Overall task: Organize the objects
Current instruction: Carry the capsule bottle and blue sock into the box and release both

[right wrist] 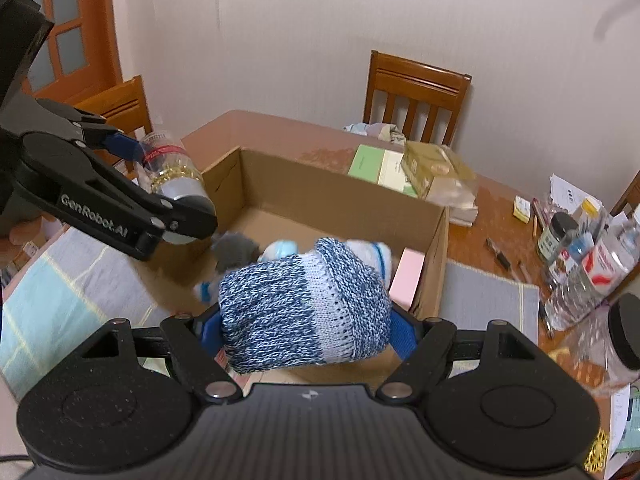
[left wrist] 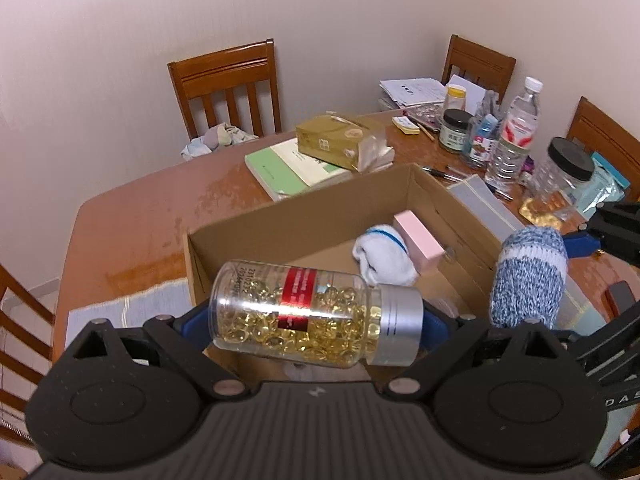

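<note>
My left gripper (left wrist: 316,320) is shut on a clear capsule bottle (left wrist: 304,314) with a silver cap, held sideways above the near edge of an open cardboard box (left wrist: 304,216). My right gripper (right wrist: 306,328) is shut on a blue-and-white knitted sock roll (right wrist: 304,308), held over the box (right wrist: 320,196). The sock roll also shows in the left wrist view (left wrist: 528,276), at the box's right side. Inside the box lie a white sock roll (left wrist: 384,256) and a pink block (left wrist: 418,240). The right wrist view also shows a grey item (right wrist: 234,250) in the box, and the bottle (right wrist: 172,168) in the left gripper.
A green book (left wrist: 288,168) and a gold tissue pack (left wrist: 340,140) lie beyond the box. Bottles and jars (left wrist: 512,136) crowd the table's right side, with papers (left wrist: 416,92) behind. Wooden chairs (left wrist: 228,88) surround the table. Grey placemats (right wrist: 488,304) flank the box.
</note>
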`<state>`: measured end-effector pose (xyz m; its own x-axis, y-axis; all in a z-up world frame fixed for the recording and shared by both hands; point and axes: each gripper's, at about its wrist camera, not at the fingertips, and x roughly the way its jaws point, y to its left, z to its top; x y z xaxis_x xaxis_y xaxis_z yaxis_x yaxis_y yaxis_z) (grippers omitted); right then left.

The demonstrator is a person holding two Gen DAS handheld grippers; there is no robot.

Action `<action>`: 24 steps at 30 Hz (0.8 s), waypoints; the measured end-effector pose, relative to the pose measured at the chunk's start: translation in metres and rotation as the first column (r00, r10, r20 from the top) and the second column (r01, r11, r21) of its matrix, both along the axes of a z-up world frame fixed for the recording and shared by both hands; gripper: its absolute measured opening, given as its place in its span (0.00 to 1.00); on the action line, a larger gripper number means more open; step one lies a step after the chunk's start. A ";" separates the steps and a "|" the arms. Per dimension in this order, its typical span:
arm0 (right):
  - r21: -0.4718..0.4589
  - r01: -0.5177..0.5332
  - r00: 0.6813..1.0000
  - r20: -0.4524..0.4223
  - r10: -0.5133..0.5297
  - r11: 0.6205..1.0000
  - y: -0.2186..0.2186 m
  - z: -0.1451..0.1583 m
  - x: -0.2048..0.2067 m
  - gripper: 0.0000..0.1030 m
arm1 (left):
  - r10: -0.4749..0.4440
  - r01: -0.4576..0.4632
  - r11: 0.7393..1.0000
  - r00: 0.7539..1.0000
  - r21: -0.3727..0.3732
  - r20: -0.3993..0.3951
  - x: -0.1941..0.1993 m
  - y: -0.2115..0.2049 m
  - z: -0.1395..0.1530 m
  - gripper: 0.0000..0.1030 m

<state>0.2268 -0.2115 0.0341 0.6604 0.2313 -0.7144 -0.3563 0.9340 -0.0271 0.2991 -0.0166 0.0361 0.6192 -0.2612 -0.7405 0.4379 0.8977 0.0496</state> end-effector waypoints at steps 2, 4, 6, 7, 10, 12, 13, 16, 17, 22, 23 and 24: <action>0.005 0.015 1.000 0.001 -0.015 1.000 -0.001 0.000 0.016 0.80 | -0.001 0.001 1.000 1.000 0.005 -0.001 0.014 -0.002 -0.002 0.93; 0.012 0.030 1.000 0.001 -0.030 0.999 -0.002 -0.002 0.032 0.80 | 0.000 0.000 1.000 1.000 0.007 -0.009 0.029 -0.004 -0.006 0.93; 0.008 0.035 0.999 0.009 -0.035 0.999 -0.002 -0.005 0.047 0.84 | 0.004 -0.004 1.000 1.000 0.008 -0.017 0.042 -0.005 -0.010 0.93; 0.000 0.037 0.999 0.012 -0.037 0.999 -0.002 -0.008 0.054 0.89 | 0.008 -0.008 1.000 1.000 0.008 -0.023 0.050 -0.006 -0.013 0.93; -0.029 0.065 0.998 0.025 -0.065 0.997 -0.002 -0.016 0.067 1.00 | 0.024 -0.024 1.000 0.999 0.007 -0.046 0.069 -0.006 -0.022 0.93; -0.026 0.068 0.998 0.014 -0.068 0.997 -0.004 -0.020 0.069 1.00 | 0.030 -0.030 1.000 0.998 0.005 -0.054 0.078 -0.006 -0.028 0.93; -0.024 0.069 0.998 0.008 -0.069 0.997 -0.005 -0.021 0.069 1.00 | 0.035 -0.035 0.999 0.998 0.007 -0.058 0.083 -0.006 -0.031 0.93; -0.039 0.086 0.996 -0.006 -0.086 0.996 -0.005 -0.026 0.068 1.00 | 0.053 -0.052 0.999 0.996 0.014 -0.066 0.094 -0.005 -0.039 0.94; -0.043 0.090 0.996 -0.006 -0.090 0.995 -0.005 -0.027 0.067 1.00 | 0.057 -0.056 0.998 0.996 0.013 -0.068 0.097 -0.005 -0.041 0.95; -0.022 0.106 0.994 -0.012 -0.106 0.994 -0.009 -0.024 0.060 1.00 | 0.069 -0.069 0.998 0.996 0.016 -0.048 0.102 -0.003 -0.041 0.96; -0.021 0.109 0.994 -0.014 -0.109 0.994 -0.009 -0.023 0.059 1.00 | 0.068 -0.068 0.998 0.997 0.017 -0.044 0.101 -0.003 -0.039 0.96; -0.020 0.111 0.994 -0.014 -0.111 0.994 -0.010 -0.022 0.057 1.00 | 0.065 -0.065 0.998 0.997 0.016 -0.042 0.100 -0.002 -0.038 0.96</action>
<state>0.2840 -0.2210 0.0121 0.6701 0.1431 -0.7283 -0.2511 0.9671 -0.0409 0.3993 -0.0188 -0.0015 0.6023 -0.2105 -0.7700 0.3806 0.9236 0.0452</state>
